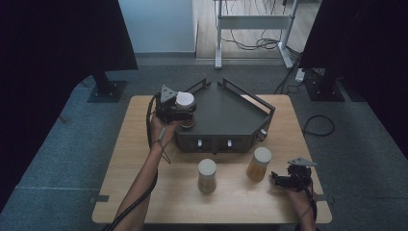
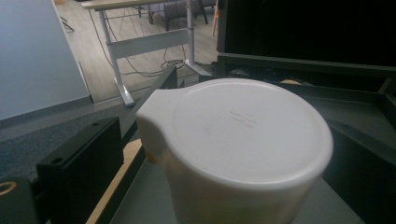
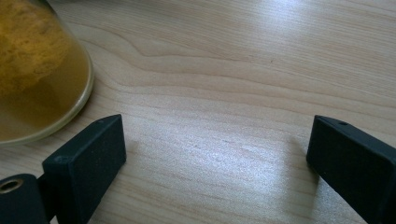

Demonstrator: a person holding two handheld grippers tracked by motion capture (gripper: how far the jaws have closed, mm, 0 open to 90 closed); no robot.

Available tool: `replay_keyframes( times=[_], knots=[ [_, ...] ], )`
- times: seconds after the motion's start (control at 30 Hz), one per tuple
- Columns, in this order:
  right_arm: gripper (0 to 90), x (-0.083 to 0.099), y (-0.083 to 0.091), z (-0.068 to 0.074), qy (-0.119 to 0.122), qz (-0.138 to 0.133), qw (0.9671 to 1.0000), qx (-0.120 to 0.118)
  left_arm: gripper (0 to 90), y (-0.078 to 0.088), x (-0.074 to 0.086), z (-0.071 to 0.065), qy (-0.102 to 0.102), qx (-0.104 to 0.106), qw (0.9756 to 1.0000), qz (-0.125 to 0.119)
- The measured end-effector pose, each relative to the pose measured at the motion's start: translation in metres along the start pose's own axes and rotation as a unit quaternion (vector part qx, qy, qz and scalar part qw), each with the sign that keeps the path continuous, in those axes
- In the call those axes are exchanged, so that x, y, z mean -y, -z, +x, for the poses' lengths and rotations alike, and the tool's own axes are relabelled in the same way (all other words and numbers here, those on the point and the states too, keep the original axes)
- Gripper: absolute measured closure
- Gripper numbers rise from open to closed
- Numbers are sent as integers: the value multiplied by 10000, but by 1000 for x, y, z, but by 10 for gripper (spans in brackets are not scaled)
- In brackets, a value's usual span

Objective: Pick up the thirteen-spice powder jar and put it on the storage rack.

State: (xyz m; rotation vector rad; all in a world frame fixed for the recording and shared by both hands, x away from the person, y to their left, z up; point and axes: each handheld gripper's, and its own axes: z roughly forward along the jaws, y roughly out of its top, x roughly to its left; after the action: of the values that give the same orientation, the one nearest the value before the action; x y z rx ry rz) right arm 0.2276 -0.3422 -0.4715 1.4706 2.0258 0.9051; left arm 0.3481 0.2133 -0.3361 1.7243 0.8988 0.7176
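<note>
A jar with a white lid (image 1: 184, 100) (image 2: 243, 126) stands in the left corner of a dark grey tray (image 1: 226, 110) (image 2: 140, 205). My left gripper (image 1: 186, 114) (image 2: 219, 191) is around that jar, open: a strip of tray shows between the left jaw's pad and the jar's side. Two more white-lidded jars stand on the wooden table in front of the tray, one pale (image 1: 207, 175) and one with yellow contents (image 1: 259, 163) (image 3: 37, 70). My right gripper (image 1: 281, 179) (image 3: 217, 158) rests low over the table right of the yellow jar, open, with bare wood between its jaws.
The tray has raised rails and knobs (image 1: 199, 143) on its front face. The wooden table (image 1: 144, 192) (image 3: 233, 70) stands on grey carpet. Black stands (image 1: 107, 89) flank it, and a white desk frame (image 1: 252, 21) with cables stands behind.
</note>
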Motion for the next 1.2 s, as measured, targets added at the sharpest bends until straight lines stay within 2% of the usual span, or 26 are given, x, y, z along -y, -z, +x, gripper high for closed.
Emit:
replay_keyframes(
  times=[0.23, 0.8, 1.2],
  knots=[
    [39, 0, 0, 0, -2, 0, 10000, 2, 34, 13, -3, 4, 14, 6, 10000, -63],
    [39, 0, 0, 0, 0, 2, 10000, -1, 34, 43, 4, 13, 94, 30, 9998, -158],
    [39, 0, 0, 1, 1, 1, 10000, 3, 37, 67, 10, 14, 12, -3, 9997, -228]
  ],
)
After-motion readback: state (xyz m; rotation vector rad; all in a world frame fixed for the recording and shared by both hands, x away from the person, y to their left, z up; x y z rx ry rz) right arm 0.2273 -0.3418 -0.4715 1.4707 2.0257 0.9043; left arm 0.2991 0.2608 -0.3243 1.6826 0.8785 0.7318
